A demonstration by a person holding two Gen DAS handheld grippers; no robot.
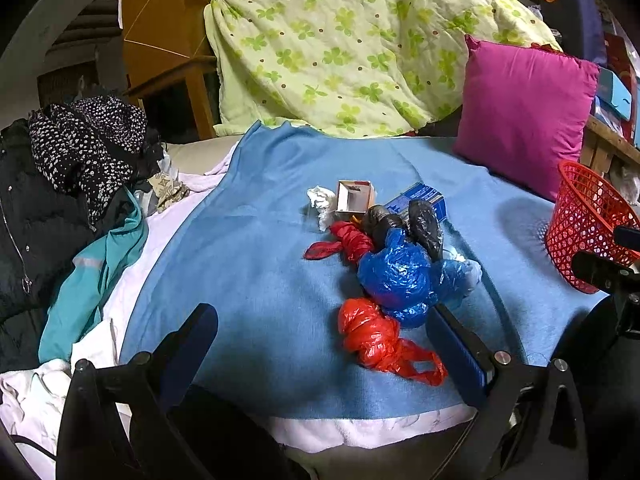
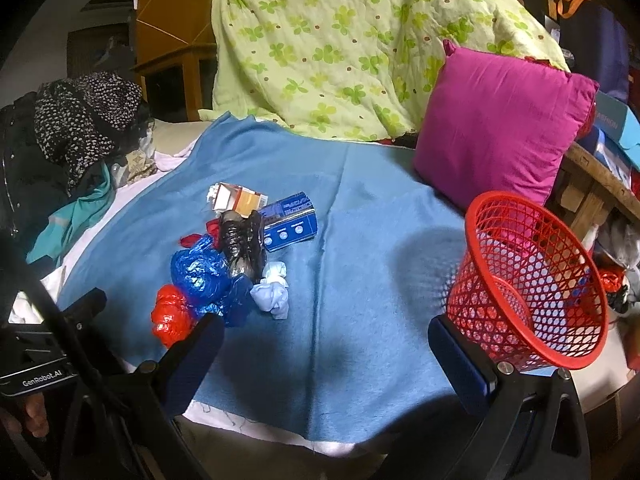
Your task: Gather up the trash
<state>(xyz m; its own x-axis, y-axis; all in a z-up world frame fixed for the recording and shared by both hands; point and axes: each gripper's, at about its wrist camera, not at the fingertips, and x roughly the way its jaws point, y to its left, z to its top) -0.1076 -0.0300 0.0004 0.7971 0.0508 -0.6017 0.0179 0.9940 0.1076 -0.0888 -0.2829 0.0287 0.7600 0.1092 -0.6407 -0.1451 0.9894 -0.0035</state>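
A pile of trash lies on a blue blanket (image 1: 260, 280): a red plastic bag (image 1: 376, 336), a blue plastic bag (image 1: 400, 272), a black bag (image 1: 424, 224), a second red bag (image 1: 348, 240), crumpled white paper (image 1: 322, 200), a small open carton (image 1: 354, 196) and a blue box (image 2: 290, 220). My left gripper (image 1: 320, 340) is open and empty, just short of the red bag. My right gripper (image 2: 324, 344) is open and empty over the blanket, its right finger beside the red mesh basket (image 2: 532, 280). More white paper (image 2: 274, 290) lies by the pile.
A magenta pillow (image 2: 500, 128) leans at the back right against a green clover quilt (image 2: 360, 40). Dark clothes and a teal jacket (image 1: 92, 272) are heaped at the left. Wooden furniture (image 1: 168, 40) stands behind. Boxes and clutter sit at the far right.
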